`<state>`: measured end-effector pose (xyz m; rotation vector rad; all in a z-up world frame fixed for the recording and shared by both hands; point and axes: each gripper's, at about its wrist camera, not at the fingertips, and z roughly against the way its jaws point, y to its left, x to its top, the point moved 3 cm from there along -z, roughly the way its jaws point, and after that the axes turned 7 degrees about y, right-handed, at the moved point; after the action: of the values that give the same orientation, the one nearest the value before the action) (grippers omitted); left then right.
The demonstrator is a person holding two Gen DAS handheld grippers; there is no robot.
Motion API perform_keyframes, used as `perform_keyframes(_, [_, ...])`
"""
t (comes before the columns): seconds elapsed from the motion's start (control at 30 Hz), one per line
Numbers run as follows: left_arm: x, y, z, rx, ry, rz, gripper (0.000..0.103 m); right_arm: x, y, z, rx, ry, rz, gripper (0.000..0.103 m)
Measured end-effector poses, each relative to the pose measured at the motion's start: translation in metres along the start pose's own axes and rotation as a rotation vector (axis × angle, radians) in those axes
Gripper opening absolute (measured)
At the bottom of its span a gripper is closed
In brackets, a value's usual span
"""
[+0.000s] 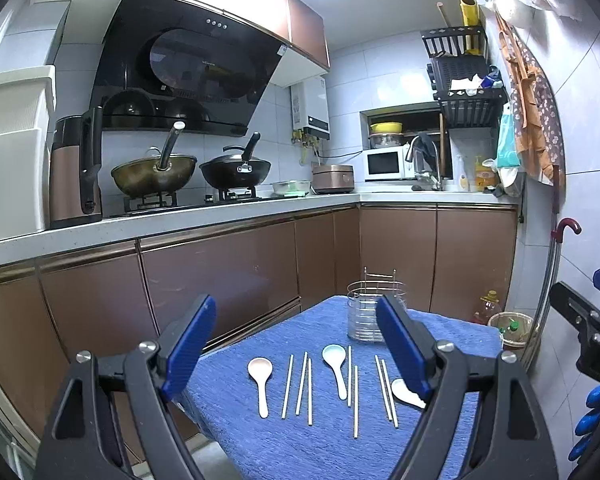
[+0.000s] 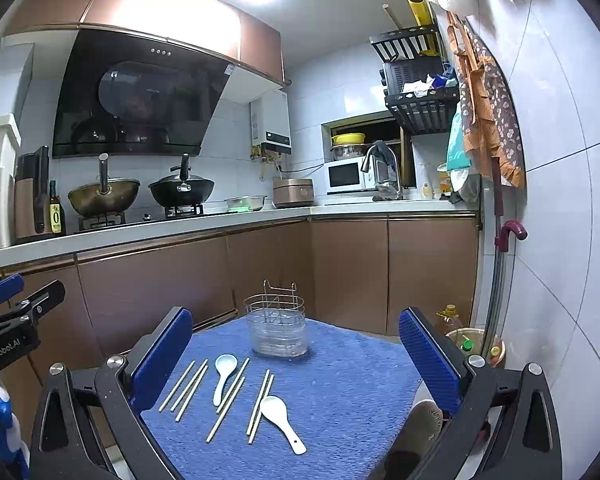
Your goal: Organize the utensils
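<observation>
Blue towel (image 1: pixel 300 452) holds three white spoons and chopsticks (image 1: pixel 300 384), near side of wire holder (image 1: pixel 370 312) | long ways point at holder | left gripper (image 1: pixel 300 360) and right gripper (image 2: pixel 296 364) wide open, empty | left maybe nearer

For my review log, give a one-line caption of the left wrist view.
Open left gripper above blue towel with three spoons, chopsticks, empty wire holder.

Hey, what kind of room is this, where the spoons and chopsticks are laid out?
A home kitchen, almost certainly: two woks sit on a gas stove under a black range hood, and a microwave stands on the counter by the sink faucet.
</observation>
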<state>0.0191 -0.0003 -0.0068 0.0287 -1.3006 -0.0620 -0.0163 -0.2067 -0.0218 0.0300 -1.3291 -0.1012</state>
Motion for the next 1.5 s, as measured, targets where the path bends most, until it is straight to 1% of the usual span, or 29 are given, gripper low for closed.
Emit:
perform_keyframes(0.1, [0.001,0.002,0.003,0.000,-0.020,0.013,0.081,0.000,0.001,0.000,-0.009,0.001,0.006,0.103])
perform_keyframes(0.4, [0.003,-0.004,0.010,0.034,-0.071,-0.012,0.081,0.000,-0.002,0.001,-0.036,-0.004,0.015,0.103])
perform_keyframes(0.63, [0.004,0.003,0.014,0.039,-0.110,0.032,0.082,-0.001,-0.006,0.004,-0.063,-0.022,0.013,0.103])
perform_keyframes(0.83, [0.005,0.007,0.011,0.033,-0.105,0.058,0.082,0.000,-0.007,0.006,-0.069,-0.038,0.012,0.103])
perform_keyframes(1.0, [0.005,0.007,0.002,0.026,-0.085,0.064,0.082,-0.001,-0.009,0.006,-0.085,-0.043,0.015,0.103])
perform_keyframes(1.17, [0.001,0.006,-0.007,0.065,-0.077,0.050,0.082,0.000,-0.010,0.003,-0.090,-0.042,0.024,0.103])
perform_keyframes(1.33, [0.002,0.011,-0.018,0.063,-0.065,0.058,0.082,0.002,-0.003,-0.005,-0.112,-0.019,0.056,0.103])
perform_keyframes(1.43, [-0.001,0.015,-0.027,0.053,-0.037,0.062,0.082,0.002,0.000,-0.013,-0.113,0.008,0.066,0.103])
perform_keyframes(1.5, [-0.003,0.017,-0.034,0.060,-0.020,0.060,0.082,0.002,0.001,-0.020,-0.111,0.025,0.071,0.103])
